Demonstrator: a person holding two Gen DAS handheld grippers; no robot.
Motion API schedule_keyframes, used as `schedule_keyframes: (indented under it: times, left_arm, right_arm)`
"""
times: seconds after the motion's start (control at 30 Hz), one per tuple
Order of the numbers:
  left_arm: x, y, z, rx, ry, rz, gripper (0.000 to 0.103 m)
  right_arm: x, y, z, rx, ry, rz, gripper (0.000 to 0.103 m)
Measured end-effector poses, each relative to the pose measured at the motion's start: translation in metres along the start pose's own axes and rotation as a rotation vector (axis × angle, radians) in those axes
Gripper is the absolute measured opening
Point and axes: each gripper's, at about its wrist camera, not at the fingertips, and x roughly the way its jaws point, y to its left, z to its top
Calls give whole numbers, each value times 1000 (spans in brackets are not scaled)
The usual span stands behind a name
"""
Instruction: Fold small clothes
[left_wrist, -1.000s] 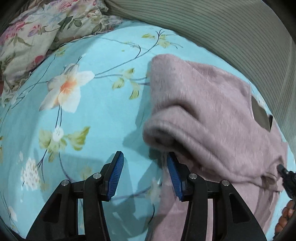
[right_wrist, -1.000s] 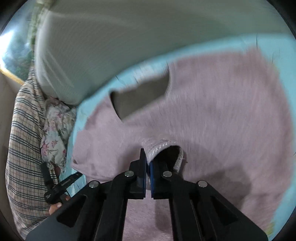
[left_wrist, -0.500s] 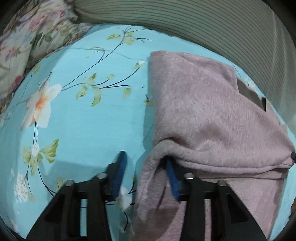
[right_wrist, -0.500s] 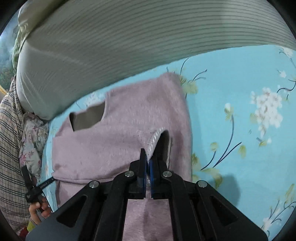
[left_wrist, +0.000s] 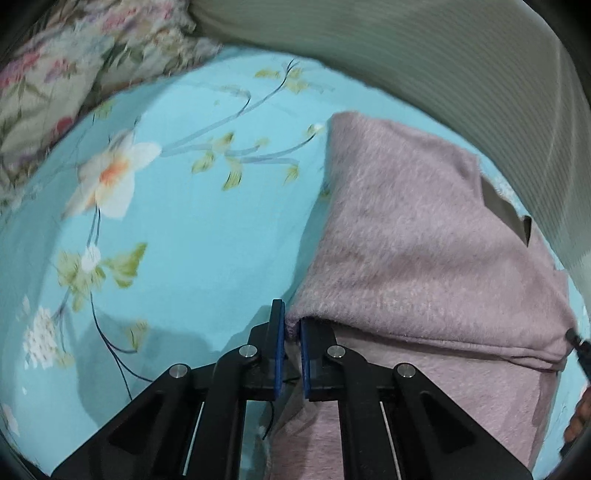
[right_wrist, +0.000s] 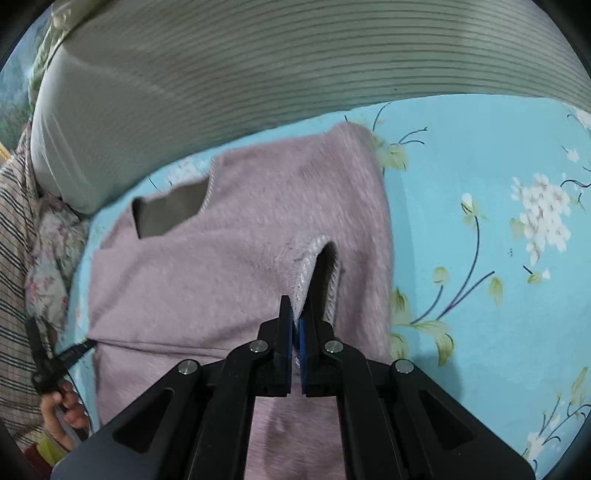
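Observation:
A fuzzy mauve sweater (left_wrist: 413, 236) lies folded over on a turquoise floral bedsheet (left_wrist: 192, 229); it also shows in the right wrist view (right_wrist: 236, 266). My left gripper (left_wrist: 291, 332) is shut on the left corner of the sweater's folded edge. My right gripper (right_wrist: 295, 328) is shut on the sweater's ribbed cuff (right_wrist: 314, 258), which stands open in front of the fingertips. The left gripper's tip (right_wrist: 70, 354) pinches the sweater's far corner in the right wrist view.
A grey-green striped pillow (right_wrist: 258, 66) lies behind the sweater. A floral pillow (left_wrist: 62, 81) sits at the back left of the left wrist view. A plaid cloth (right_wrist: 14, 258) lies at the left edge of the right wrist view.
My left gripper has closed from open onto the sweater's folded edge. My right gripper, still shut on the cuff, has drawn it across the sweater, so open sheet now shows at its right.

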Motion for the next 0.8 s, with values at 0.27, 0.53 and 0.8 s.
schedule_keyframes:
  times: [0.27, 0.53, 0.8]
  left_arm:
    - [-26, 5, 14, -11, 54, -179, 41]
    - [8, -22, 67, 37, 100, -165, 69]
    - [27, -49, 69, 143, 58, -125, 10]
  right_arm:
    - [-5, -3, 0, 6, 23, 34, 4]
    - [6, -10, -7, 87, 44, 74, 5]
    - [-46, 22, 11, -72, -188, 102, 4]
